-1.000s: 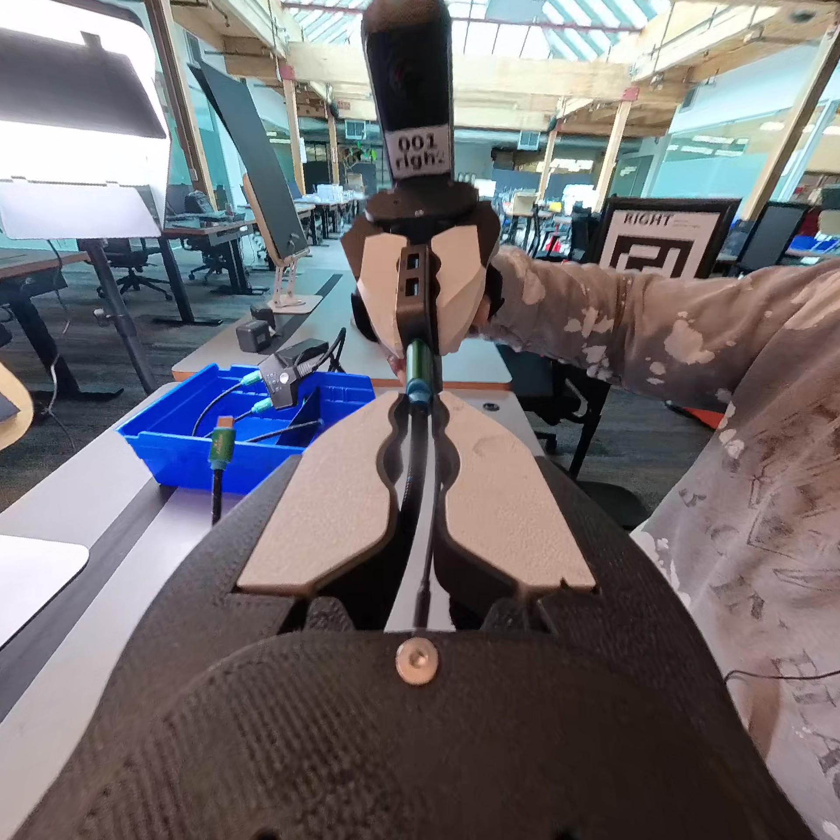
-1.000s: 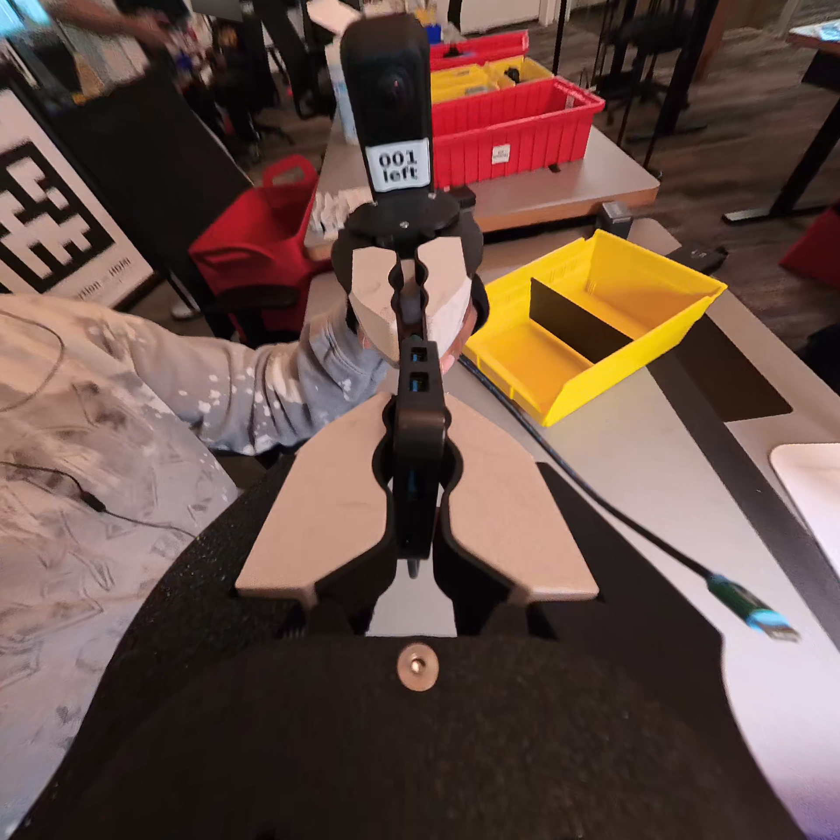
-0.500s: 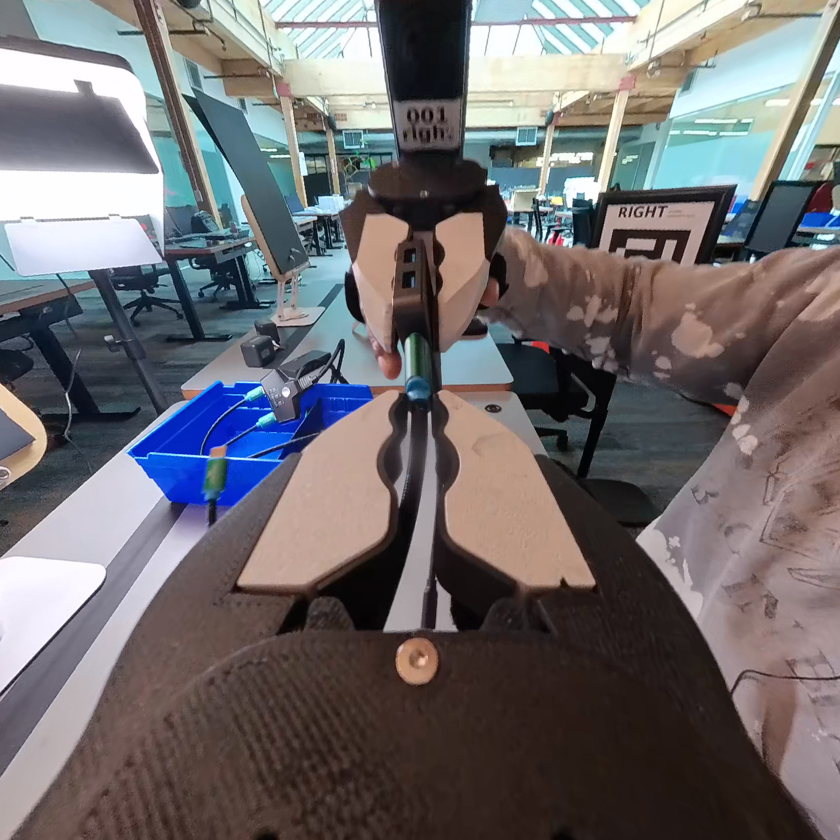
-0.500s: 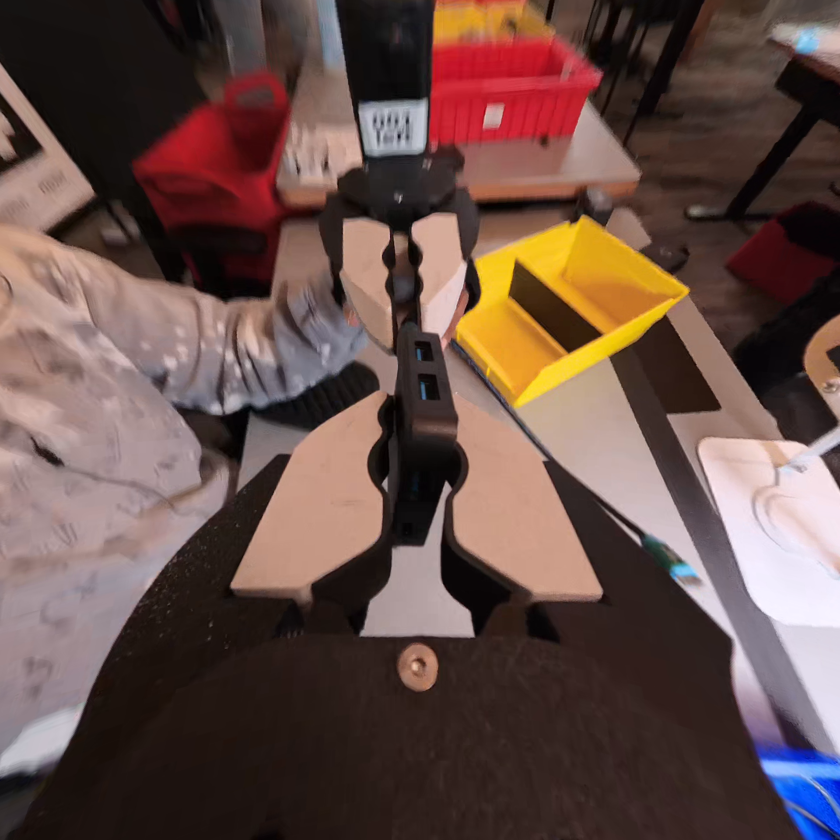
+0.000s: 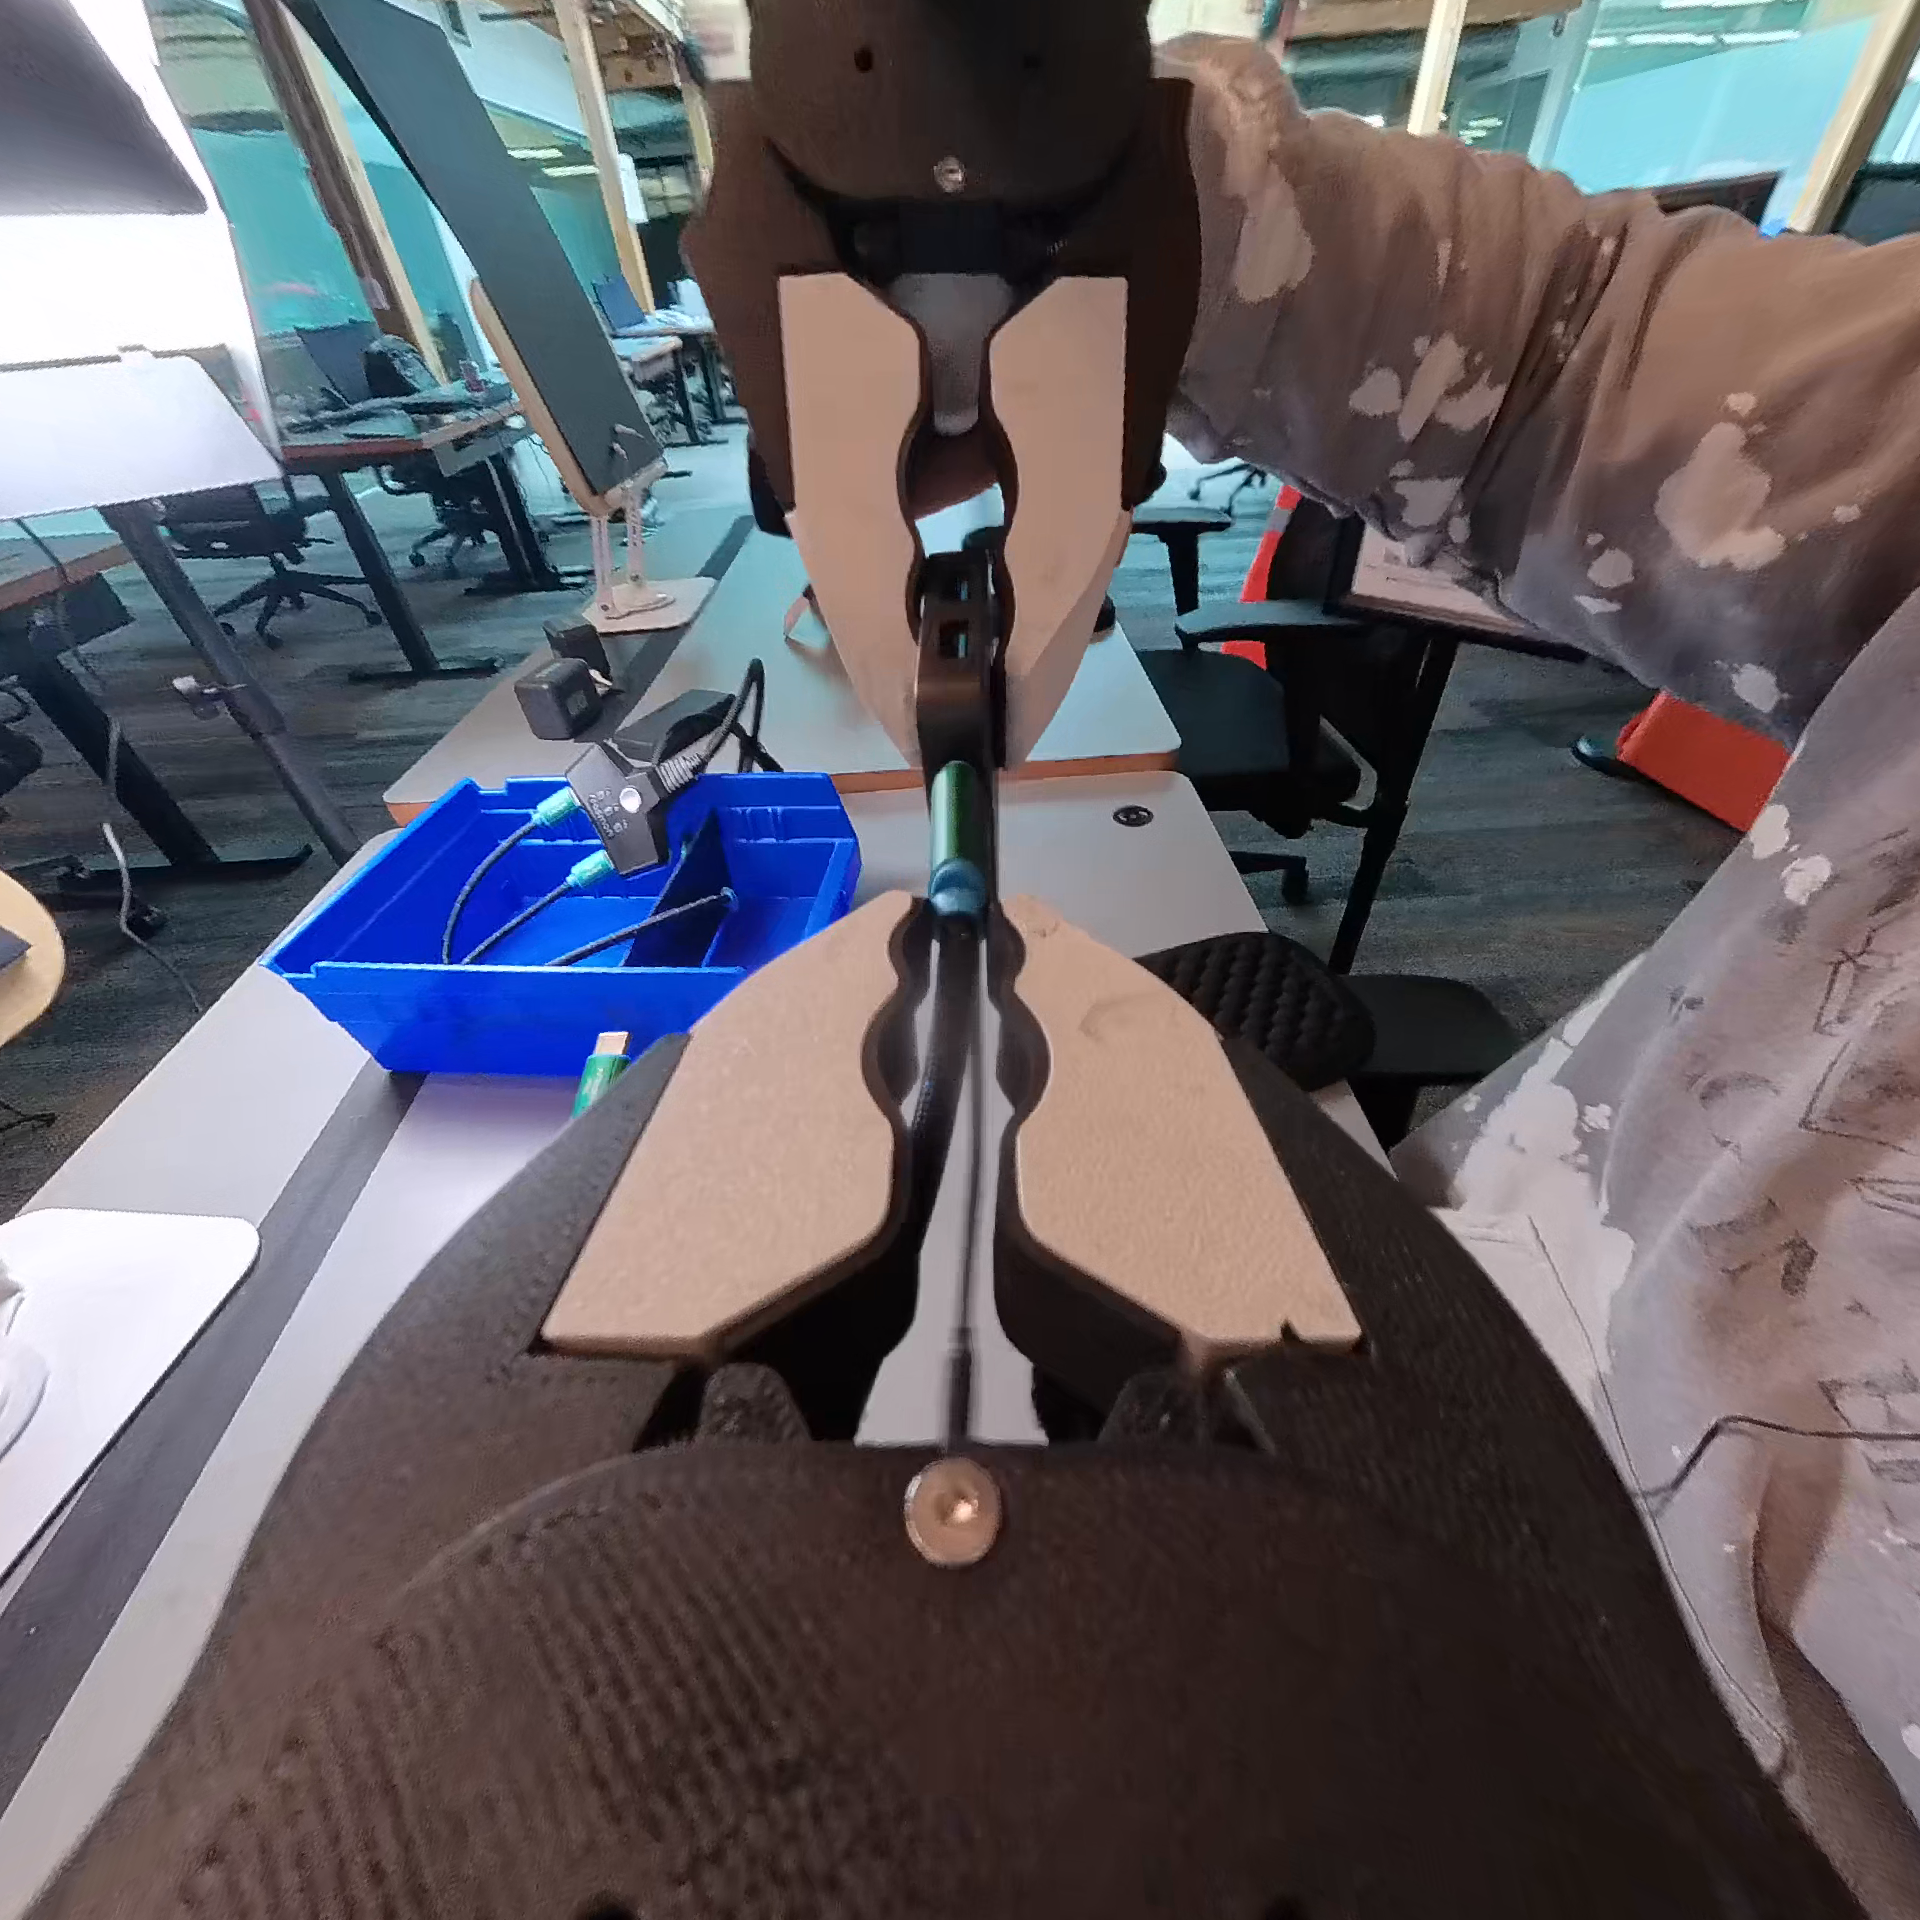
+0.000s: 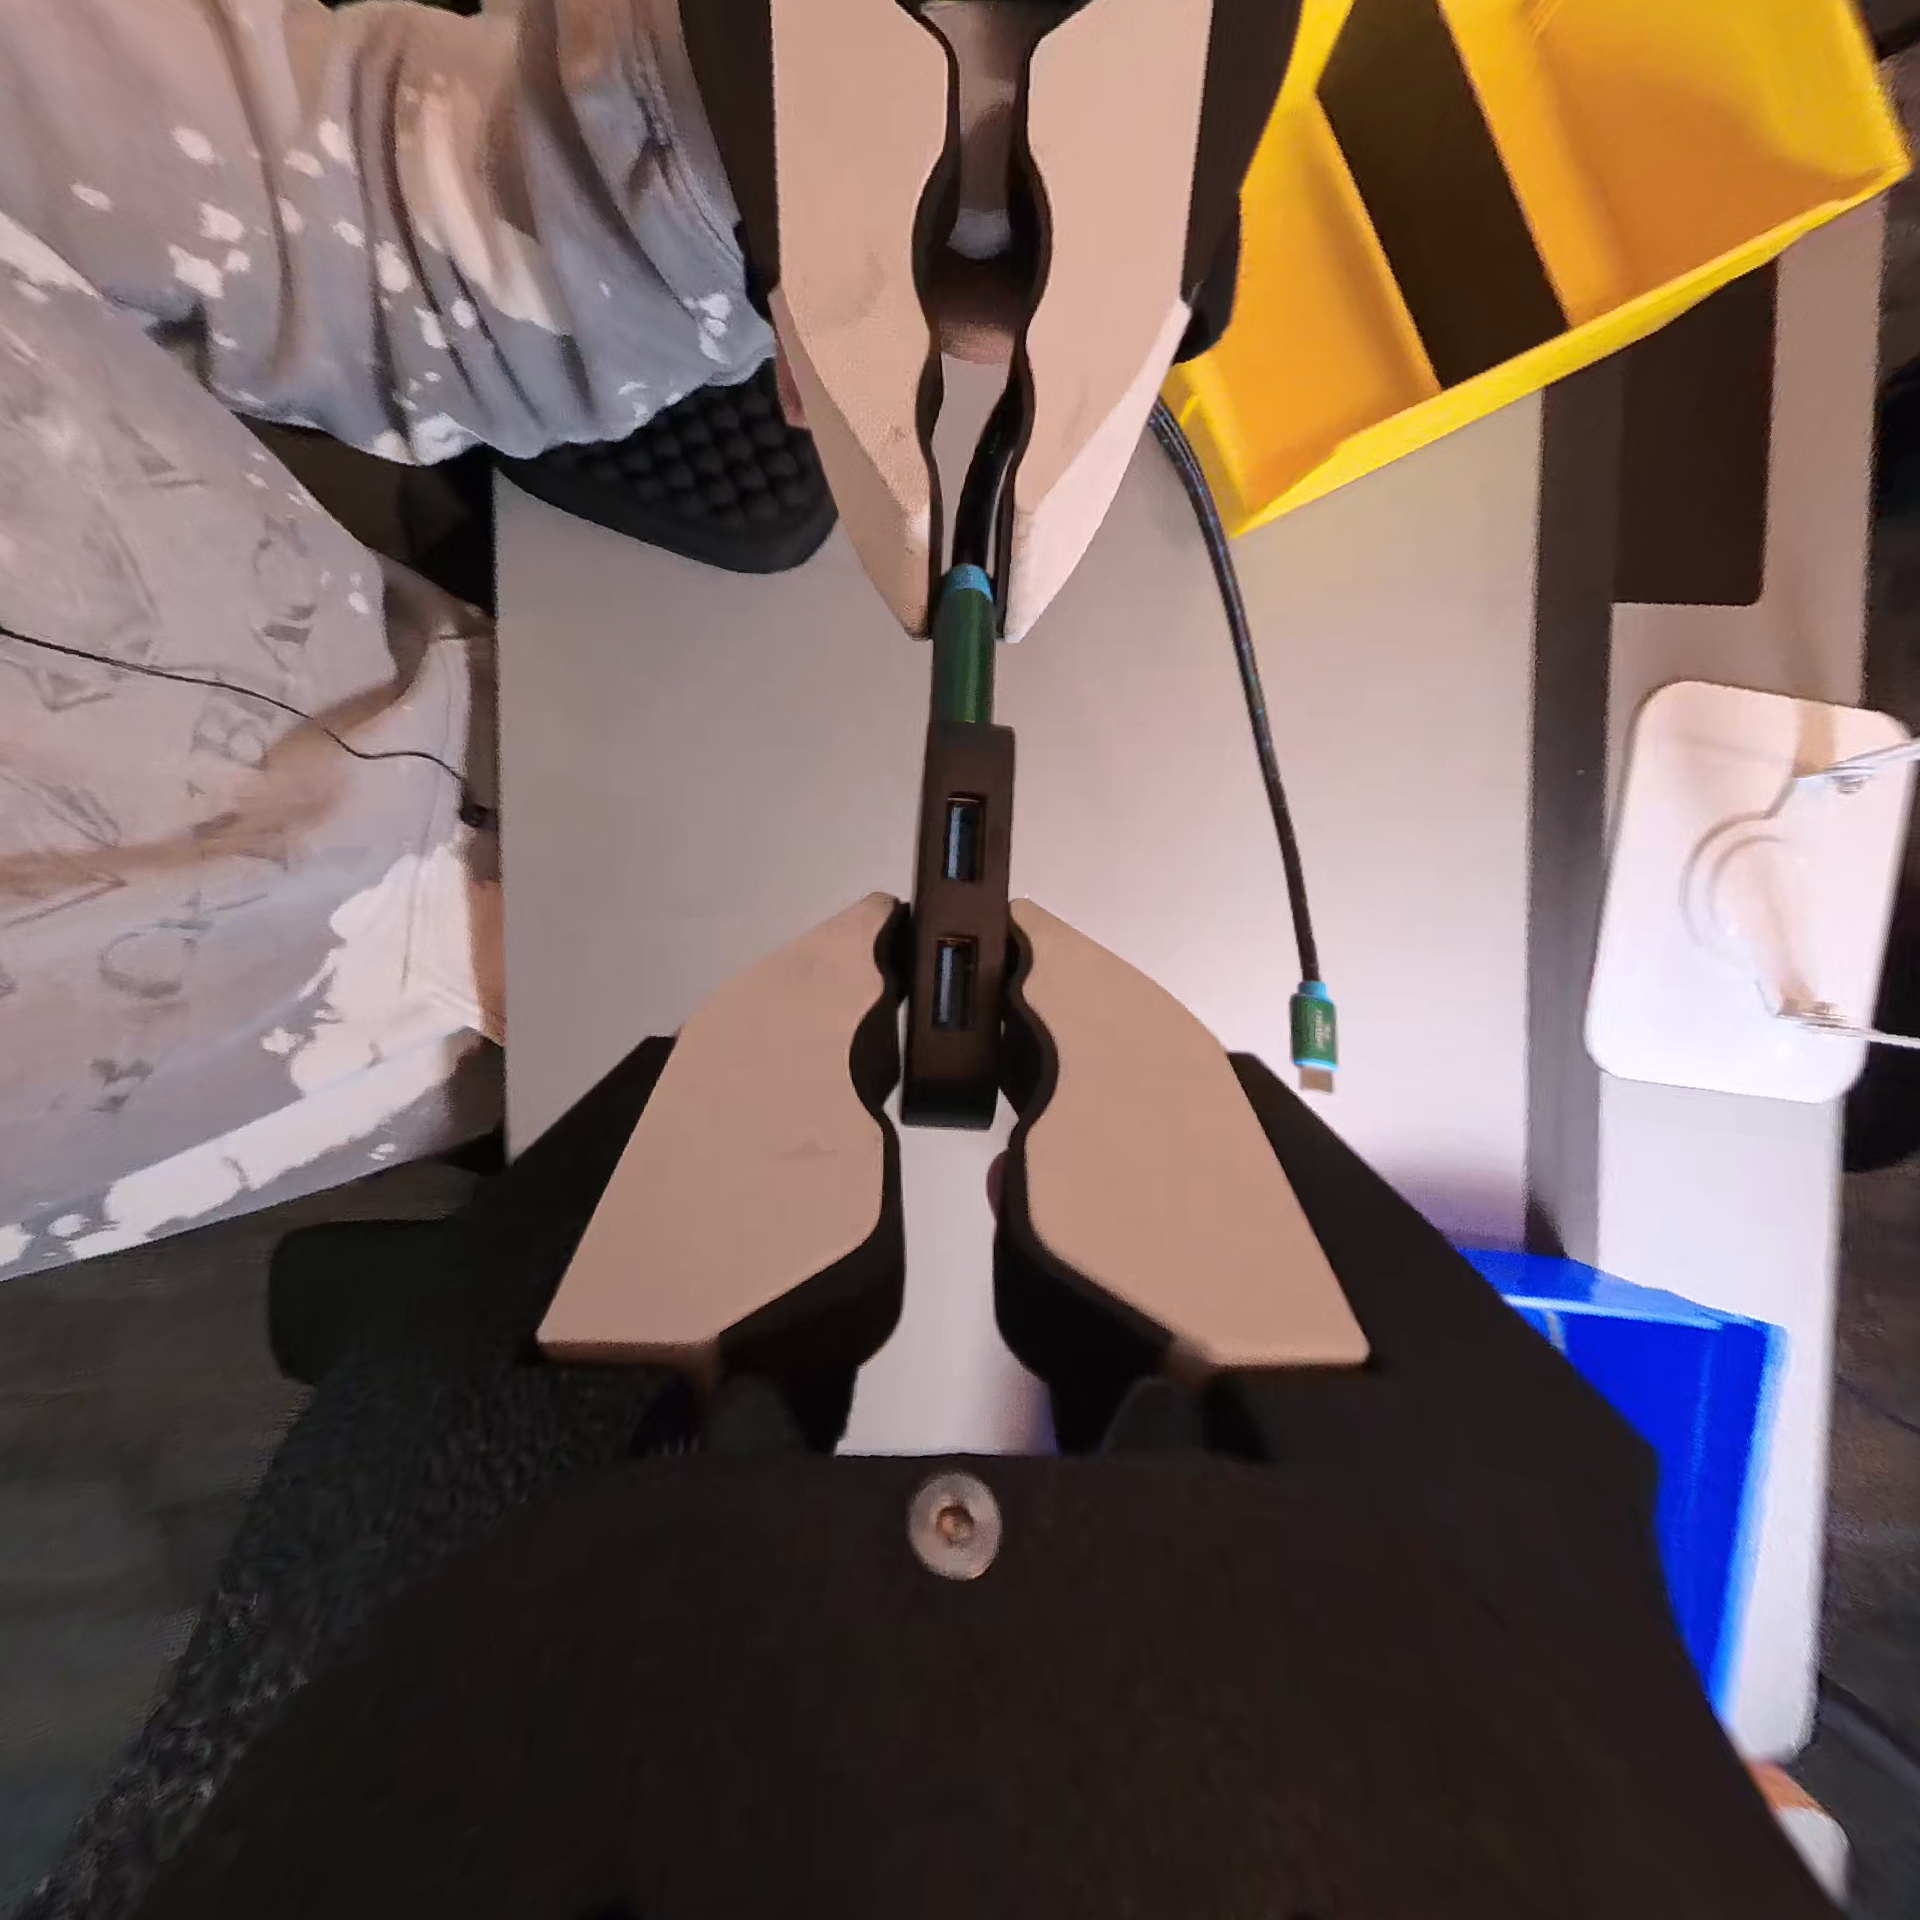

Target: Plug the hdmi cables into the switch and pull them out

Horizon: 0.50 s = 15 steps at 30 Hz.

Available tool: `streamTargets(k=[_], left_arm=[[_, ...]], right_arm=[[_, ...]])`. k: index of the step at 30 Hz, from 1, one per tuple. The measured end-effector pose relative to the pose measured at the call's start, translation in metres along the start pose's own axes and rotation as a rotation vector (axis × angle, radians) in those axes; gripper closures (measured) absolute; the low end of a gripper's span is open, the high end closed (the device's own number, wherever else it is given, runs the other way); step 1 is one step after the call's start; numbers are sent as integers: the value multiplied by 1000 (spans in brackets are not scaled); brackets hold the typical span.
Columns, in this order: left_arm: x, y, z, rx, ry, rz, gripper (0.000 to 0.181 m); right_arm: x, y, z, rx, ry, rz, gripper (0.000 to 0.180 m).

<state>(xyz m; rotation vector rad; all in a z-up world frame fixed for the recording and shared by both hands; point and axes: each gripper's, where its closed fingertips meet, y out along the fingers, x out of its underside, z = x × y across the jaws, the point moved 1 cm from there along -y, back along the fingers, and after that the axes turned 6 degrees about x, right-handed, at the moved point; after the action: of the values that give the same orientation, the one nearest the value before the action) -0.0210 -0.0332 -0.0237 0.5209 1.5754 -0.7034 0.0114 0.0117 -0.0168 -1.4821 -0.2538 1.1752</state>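
Observation:
My left gripper (image 5: 956,909) is shut on a black braided cable just behind its green plug (image 5: 954,821). The plug's tip sits in the end of the black switch (image 5: 961,665), which my right gripper (image 5: 961,748) holds opposite, above the table. In the right wrist view, my right gripper (image 6: 956,909) is shut on the switch (image 6: 961,831), whose two side ports face up. The green plug (image 6: 966,665) enters its far end, and the left gripper (image 6: 961,629) is closed on the cable behind it.
A blue bin (image 5: 561,987) on the left holds another switch (image 5: 618,805) with cables. A loose green plug (image 5: 603,1070) lies in front of it. A yellow bin (image 6: 1558,260), a second loose cable (image 6: 1314,1029) and a white stand base (image 6: 1745,904) are on the grey table (image 6: 707,831). A person's sleeve (image 5: 1558,364) reaches across.
Both grippers have risen and tipped down towards the table, still facing each other. The right gripper now looms larger and higher in the left view. Plug and switch stay end to end.

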Motion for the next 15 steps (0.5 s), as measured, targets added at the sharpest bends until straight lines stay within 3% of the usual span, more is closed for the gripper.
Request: streamTargets(k=[4, 9, 15], left_arm=[[-13, -17, -20, -149, -4, 103, 154], [-9, -52, -45, -322, -47, 108, 157], [8, -62, -60, -385, -94, 31, 157]], right_arm=[[12, -24, 22, 100, -15, -75, 166], [62, -61, 68, 236, 113, -225, 166], [137, -93, 112, 353, 270, -396, 166]])
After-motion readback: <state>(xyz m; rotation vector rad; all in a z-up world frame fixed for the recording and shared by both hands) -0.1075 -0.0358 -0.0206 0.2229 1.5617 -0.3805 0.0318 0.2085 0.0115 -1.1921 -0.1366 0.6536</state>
